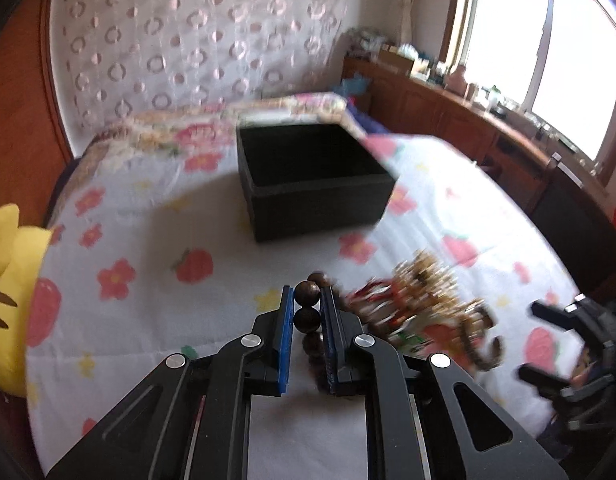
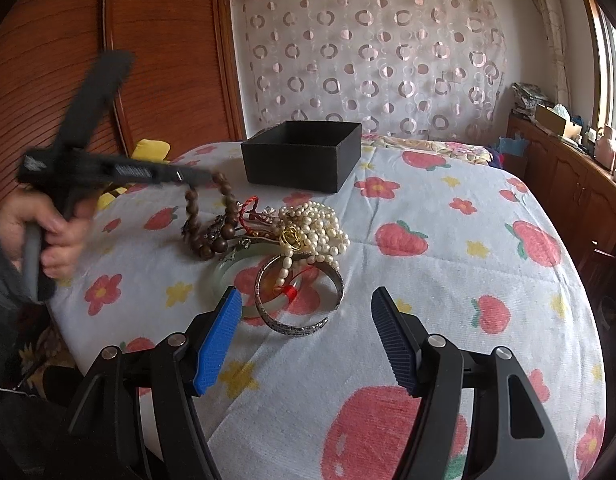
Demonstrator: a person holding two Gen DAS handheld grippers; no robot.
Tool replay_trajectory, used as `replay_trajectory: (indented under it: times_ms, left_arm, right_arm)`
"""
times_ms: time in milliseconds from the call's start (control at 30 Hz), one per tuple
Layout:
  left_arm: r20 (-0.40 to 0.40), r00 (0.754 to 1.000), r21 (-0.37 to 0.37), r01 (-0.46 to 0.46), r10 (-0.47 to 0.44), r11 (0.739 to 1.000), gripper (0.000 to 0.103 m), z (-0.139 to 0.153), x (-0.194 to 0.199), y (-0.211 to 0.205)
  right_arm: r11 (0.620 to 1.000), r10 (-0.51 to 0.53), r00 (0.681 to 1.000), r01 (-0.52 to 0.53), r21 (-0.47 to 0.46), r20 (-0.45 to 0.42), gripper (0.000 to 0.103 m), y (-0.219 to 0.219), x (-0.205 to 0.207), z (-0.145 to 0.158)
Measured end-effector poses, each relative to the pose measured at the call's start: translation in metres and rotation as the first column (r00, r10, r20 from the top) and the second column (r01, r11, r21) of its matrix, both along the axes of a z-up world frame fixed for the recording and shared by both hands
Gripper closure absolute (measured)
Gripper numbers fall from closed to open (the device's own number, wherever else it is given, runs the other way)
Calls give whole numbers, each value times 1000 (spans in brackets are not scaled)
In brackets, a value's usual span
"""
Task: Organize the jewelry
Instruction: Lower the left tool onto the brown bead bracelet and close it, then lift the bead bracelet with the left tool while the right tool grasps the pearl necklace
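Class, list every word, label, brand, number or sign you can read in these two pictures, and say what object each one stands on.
No text can be read in either view.
left gripper: pale markings on its body, too blurred to read.
black box: no label shows.
Items on the wooden cabinet by the window: too small to read.
The bedspread carries only fruit and flower prints.

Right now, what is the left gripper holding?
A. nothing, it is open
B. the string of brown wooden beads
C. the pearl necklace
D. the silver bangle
B: in the left wrist view, the left gripper is shut on the string of brown wooden beads, while the pearl necklace and silver bangle lie on the bedspread.
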State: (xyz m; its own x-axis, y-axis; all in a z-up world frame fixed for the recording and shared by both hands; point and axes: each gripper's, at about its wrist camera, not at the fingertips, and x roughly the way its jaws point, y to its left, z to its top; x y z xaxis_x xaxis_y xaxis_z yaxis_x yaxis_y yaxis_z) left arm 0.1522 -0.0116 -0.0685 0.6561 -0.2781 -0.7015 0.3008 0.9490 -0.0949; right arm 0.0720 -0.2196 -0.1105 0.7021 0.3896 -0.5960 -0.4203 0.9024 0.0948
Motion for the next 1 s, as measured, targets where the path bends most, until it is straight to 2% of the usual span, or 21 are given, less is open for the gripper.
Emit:
replay_trajectory:
  times_ms: [300,533,700,1000]
  left_arm:
    - [144,989,-52,36,-28,998,91,53,-39,-12]
    - [213,977,-68,35,-20,997,91,78,-52,-6]
    - [235,972,-79,21,-2,997,91,84,-56,2]
    - [218,976,-84,7,12,996,91,71,-59,7]
  right_arm:
    - [999,22,1000,-22,-28,-11,33,5,8,3]
    - [998,51,997,-53,-42,-65,33,9,25,-1]
    - [996,74,992,-78,-40,-101,31,14,34,-4]
    - [991,105,992,-111,-75,-75,28,22,48,12]
